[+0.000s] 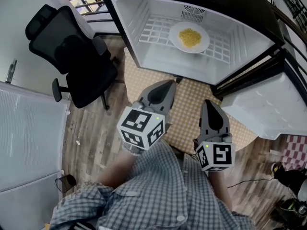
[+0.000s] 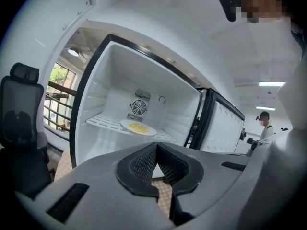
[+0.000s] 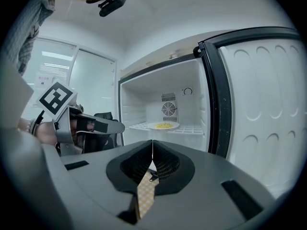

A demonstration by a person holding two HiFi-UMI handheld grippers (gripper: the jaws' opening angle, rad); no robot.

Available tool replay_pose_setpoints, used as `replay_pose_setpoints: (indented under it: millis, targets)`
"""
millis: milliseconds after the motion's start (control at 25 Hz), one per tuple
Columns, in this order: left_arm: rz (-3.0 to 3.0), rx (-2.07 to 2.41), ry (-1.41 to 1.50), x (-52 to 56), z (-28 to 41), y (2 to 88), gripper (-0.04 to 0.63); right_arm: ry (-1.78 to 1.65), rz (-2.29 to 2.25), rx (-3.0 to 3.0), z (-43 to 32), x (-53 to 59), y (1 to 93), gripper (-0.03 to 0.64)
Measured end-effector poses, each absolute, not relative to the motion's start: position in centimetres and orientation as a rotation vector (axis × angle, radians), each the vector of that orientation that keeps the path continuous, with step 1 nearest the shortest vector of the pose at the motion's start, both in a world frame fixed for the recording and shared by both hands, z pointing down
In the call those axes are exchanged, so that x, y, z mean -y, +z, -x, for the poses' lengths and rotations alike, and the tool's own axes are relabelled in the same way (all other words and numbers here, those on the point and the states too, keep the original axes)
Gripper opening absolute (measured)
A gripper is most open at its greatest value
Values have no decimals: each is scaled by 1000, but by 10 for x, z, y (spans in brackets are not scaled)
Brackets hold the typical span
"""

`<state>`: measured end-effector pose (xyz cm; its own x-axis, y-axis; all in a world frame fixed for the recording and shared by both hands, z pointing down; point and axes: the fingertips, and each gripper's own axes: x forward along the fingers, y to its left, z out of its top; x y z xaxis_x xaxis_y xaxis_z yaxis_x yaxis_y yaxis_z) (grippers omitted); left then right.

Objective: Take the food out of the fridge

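A white plate (image 1: 189,37) of yellow food (image 1: 190,37) rests on the wire shelf (image 1: 158,30) inside the open fridge (image 1: 144,13). The plate (image 2: 138,127) also shows in the left gripper view, and as a small plate (image 3: 163,125) in the right gripper view. My left gripper (image 1: 166,86) and right gripper (image 1: 210,104) are both held in front of the fridge, short of it, jaws shut with nothing between them. The left gripper (image 3: 103,126) appears at the left of the right gripper view.
The fridge door (image 1: 268,104) hangs open at the right. A black office chair (image 1: 72,56) stands to the left of the fridge. A white cabinet (image 1: 24,143) is at the near left. A checked mat (image 1: 187,104) lies on the wooden floor. A person (image 2: 264,126) stands in the background.
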<state>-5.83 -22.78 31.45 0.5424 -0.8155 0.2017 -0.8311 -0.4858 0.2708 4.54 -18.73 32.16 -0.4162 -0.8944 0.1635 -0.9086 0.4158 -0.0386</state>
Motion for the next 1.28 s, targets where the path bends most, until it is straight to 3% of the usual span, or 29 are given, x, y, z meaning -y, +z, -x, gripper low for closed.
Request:
replay_pose_setpoints:
  millis: [1080, 1280]
  targets:
    - [-1872, 981, -459, 342, 39, 354, 6, 187, -1812, 2365, -51, 172, 327, 11]
    - [-1774, 958, -556, 352, 40, 354, 56, 193, -1822, 2355, -53, 172, 328, 11]
